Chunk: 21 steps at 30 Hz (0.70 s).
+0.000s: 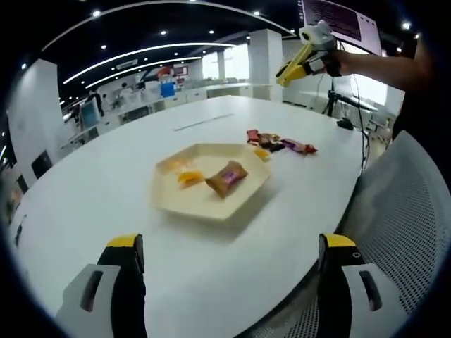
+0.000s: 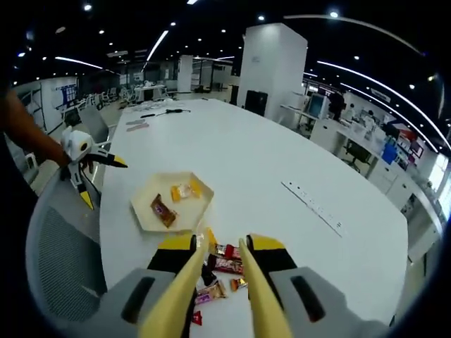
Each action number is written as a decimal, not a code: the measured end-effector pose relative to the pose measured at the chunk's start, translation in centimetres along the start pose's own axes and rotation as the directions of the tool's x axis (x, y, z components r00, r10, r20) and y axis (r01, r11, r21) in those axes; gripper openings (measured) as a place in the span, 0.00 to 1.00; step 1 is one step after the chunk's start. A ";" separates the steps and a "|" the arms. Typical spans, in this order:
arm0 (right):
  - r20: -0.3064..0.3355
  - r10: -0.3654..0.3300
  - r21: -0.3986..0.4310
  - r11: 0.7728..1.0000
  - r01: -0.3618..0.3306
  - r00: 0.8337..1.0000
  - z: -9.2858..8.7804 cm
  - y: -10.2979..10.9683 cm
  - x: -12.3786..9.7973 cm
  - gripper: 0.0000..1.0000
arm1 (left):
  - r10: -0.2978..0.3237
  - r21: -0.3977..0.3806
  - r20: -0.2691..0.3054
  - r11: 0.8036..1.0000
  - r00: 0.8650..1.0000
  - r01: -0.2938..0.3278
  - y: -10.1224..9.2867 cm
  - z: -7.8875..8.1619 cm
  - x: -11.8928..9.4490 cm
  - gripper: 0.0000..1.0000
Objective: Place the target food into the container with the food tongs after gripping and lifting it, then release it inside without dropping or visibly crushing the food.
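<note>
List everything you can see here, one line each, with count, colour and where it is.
Hexagonal cream tray: one, cream, middle of the oval white table.
Brown wrapped snack: one, brown, in the tray.
Small orange-yellow wrapped sweets: about two, in the tray beside the snack.
Loose pile of wrapped snacks: several, red, purple, orange, on the table past the tray.
Mesh office chair: one, grey-white, at the table edge.
Yellow food tongs: one pair, in the right gripper.
Left gripper: open, black and yellow, over the table edge.
</note>
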State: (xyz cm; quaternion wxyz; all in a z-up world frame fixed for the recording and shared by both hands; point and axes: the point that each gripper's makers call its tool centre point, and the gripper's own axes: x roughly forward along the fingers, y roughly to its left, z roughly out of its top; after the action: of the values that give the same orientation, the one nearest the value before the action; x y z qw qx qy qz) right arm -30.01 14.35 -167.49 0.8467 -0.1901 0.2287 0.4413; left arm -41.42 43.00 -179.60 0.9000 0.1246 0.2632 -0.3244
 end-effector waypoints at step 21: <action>0.005 0.047 0.015 0.999 -0.047 0.999 -5.1 1.4 -3.0 0.27 | -0.008 0.003 -0.011 1.000 1.000 0.008 -0.2 -0.2 0.1 0.99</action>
State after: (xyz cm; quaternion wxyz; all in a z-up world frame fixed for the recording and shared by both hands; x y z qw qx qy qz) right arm -33.84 10.47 -170.22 0.8379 -0.1771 0.2345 0.4599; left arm -41.53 42.90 -179.84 0.8970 0.1267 0.2683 -0.3278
